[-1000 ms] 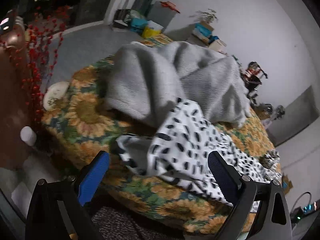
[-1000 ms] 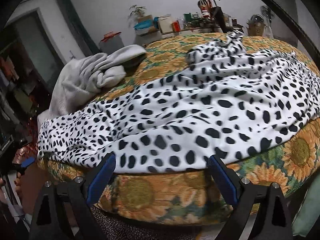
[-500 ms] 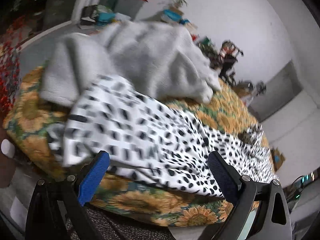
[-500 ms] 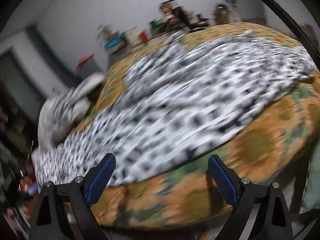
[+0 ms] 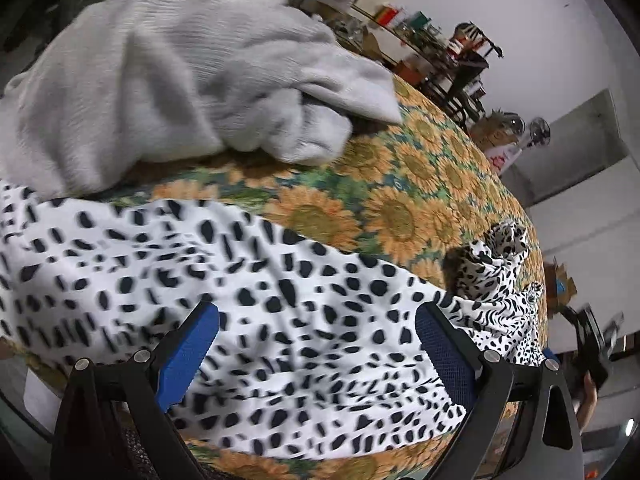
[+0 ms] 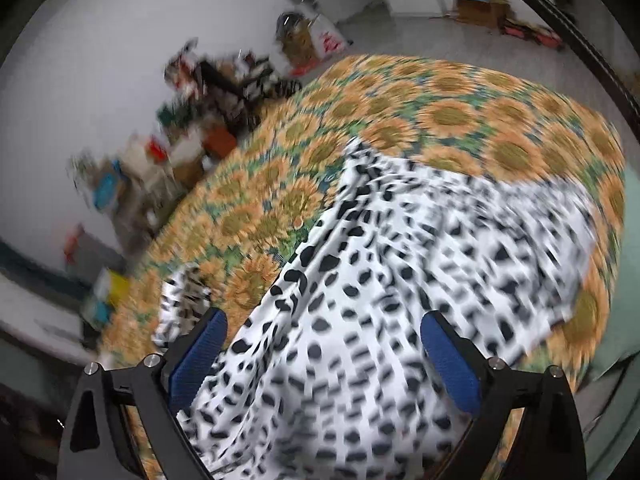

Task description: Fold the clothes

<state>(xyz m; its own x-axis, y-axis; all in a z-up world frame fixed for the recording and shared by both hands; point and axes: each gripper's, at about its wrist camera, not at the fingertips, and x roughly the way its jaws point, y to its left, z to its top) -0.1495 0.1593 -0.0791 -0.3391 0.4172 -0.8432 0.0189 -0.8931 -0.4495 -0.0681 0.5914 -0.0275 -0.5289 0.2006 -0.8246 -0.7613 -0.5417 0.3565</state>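
While both sets of blue-padded fingers stand spread wide with nothing pinched between them, the left gripper (image 5: 316, 344) hangs over the near part of the spotted garment (image 5: 280, 320), a white cloth with black blotches that lies across the near side of the table. Its left finger pad (image 5: 188, 352) and right finger pad (image 5: 444, 356) frame the cloth from above, and whether the tips touch the fabric cannot be told. Just beyond the left gripper the garment runs to the right and ends in a crumpled, bunched corner (image 5: 500, 264) near the table's far right edge. Past the spotted cloth the sunflower tablecloth (image 5: 400, 184) shows bare, orange blooms on green. Further back on the left sits a heaped grey knit garment (image 5: 160, 64), its lower edge just beside the spotted one, perhaps overlapping it. Behind the table a cluttered shelf (image 5: 400, 20) stands against a white wall. The right gripper (image 6: 324, 344) likewise spreads wide above the same spotted garment (image 6: 400, 280), which here drapes over the table's near rim and rises to a point toward the middle of the tablecloth (image 6: 460, 116). This view is heavily blurred; cardboard boxes (image 6: 480, 4) lie on the floor far behind.
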